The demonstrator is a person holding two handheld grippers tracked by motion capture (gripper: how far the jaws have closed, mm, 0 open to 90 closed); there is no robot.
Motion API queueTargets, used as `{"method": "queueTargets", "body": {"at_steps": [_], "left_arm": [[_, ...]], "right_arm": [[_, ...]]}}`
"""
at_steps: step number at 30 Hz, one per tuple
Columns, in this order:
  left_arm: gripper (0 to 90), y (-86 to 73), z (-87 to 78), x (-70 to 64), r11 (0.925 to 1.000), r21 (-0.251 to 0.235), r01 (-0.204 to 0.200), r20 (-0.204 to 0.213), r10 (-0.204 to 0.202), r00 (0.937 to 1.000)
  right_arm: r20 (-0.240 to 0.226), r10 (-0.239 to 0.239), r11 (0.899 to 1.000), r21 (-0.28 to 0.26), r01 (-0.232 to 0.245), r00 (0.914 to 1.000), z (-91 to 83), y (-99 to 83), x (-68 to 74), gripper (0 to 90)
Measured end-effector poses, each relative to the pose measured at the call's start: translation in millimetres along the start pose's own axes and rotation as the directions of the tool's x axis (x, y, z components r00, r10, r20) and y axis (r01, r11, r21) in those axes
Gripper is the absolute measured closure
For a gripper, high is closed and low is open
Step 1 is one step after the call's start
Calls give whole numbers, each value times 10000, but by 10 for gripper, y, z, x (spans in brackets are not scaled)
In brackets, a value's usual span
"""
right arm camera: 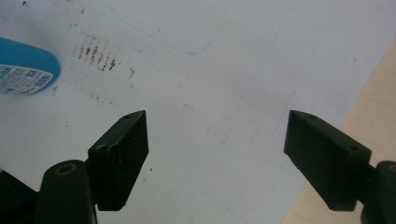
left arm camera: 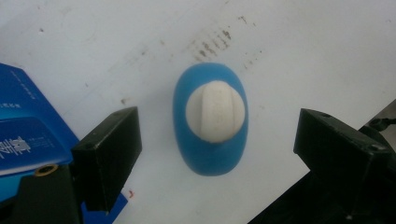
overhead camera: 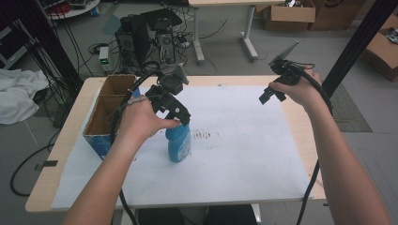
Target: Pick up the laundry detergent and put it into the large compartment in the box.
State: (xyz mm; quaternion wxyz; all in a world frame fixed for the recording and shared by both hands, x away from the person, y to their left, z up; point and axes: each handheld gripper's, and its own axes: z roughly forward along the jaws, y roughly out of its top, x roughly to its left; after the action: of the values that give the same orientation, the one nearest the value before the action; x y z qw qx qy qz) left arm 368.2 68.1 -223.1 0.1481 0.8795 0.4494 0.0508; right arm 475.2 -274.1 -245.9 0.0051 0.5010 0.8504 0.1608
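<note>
Two black blocky jaws flank smooth, oval blue bottle [left arm camera: 210,126].

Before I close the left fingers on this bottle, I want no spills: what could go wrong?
1. The blue bottle stands upright, free on the white sheet; if one of the left gripper fingers touches first, it may tip.
2. Its rounded shoulder could slip out of a high grasp.
3. The blue box sits close beside; the left finger may knock it.
</note>
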Motion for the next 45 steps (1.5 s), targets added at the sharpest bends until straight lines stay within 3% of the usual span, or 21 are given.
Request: {"method": "queueTargets", "body": {"at_steps": [33,45], "left_arm": [[158,46,484,-101,9958,913,22,-344,9,9994],[156,62,619,-123,9926,1213,12,-704,74,9975]], "right_arm": [[-96,29,10000,13,-29,9999,70,-25,-49,219],[-158,63,10000,7,-63,9999,88,-40,-69,219]]}}
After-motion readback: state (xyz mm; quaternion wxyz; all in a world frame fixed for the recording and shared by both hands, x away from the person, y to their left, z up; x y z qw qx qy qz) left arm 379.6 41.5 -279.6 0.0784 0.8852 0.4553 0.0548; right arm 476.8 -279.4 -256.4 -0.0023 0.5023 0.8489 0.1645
